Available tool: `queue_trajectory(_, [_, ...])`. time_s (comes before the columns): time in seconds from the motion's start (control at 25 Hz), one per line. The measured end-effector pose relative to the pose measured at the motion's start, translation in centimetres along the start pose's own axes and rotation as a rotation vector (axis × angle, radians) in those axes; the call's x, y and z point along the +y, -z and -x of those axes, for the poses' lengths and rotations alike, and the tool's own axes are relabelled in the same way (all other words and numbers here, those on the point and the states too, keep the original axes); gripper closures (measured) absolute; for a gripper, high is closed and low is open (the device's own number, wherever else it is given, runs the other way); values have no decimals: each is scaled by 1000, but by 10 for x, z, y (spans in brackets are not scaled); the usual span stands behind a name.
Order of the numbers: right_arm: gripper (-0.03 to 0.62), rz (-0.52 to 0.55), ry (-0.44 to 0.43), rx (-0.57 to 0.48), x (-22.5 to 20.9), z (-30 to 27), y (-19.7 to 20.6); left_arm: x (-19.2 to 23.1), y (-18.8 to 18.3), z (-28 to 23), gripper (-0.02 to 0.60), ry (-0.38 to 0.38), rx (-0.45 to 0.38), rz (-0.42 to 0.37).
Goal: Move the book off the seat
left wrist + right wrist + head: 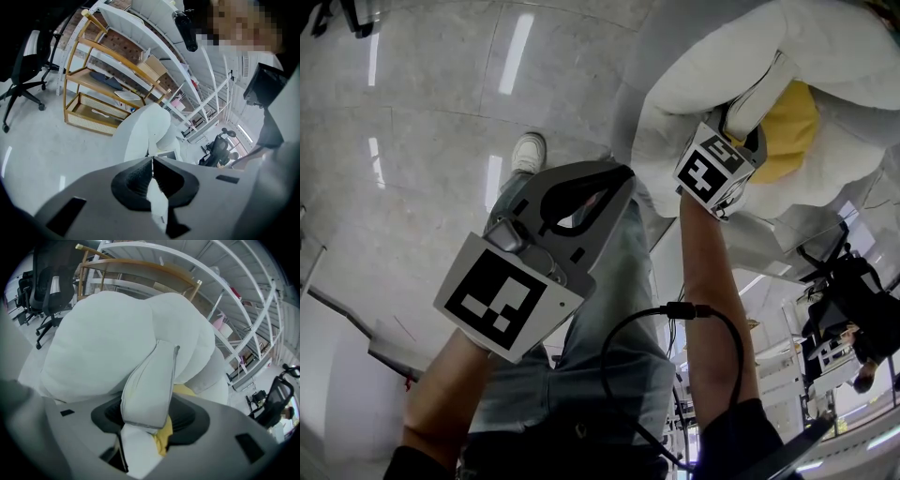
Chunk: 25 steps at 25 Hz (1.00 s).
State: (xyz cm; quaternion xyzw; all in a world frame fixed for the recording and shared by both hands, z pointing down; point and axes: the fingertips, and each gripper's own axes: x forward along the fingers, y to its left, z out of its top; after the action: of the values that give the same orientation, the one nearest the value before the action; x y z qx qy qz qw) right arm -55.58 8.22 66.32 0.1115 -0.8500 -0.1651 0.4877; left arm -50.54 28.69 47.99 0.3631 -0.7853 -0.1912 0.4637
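Note:
A thick white book (760, 92) stands tilted on edge over the yellow seat cushion (799, 131) of a puffy white armchair (712, 66). My right gripper (742, 141) reaches into the seat. In the right gripper view the book (152, 380) fills the gap of the right gripper (147, 414), with both dark pads against its sides and a strip of yellow cushion (164, 431) under it. My left gripper (617, 178) hangs over the floor away from the chair. In the left gripper view the left gripper (152, 160) has its tips together and holds nothing.
Glossy grey floor (422, 122) lies below, with the person's white shoe (528, 152) on it. A black cable (675, 311) loops by the right forearm. A wooden shelf unit (103, 79), a black office chair (23, 70) and white metal racks (154, 28) stand around.

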Motion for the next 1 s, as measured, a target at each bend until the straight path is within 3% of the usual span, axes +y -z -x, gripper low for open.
queue_trajectory(0.28, [345, 10, -89, -75, 10, -6, -5, -2, 0, 0, 575, 16, 13, -10])
queue_trajectory(0.44, [345, 20, -90, -131, 11, -8, -6, -3, 1, -1, 575, 28, 24, -26])
queue_trajectory(1.0, [393, -35, -108, -124, -14, -10, 2, 0, 9, -1, 575, 16, 23, -12])
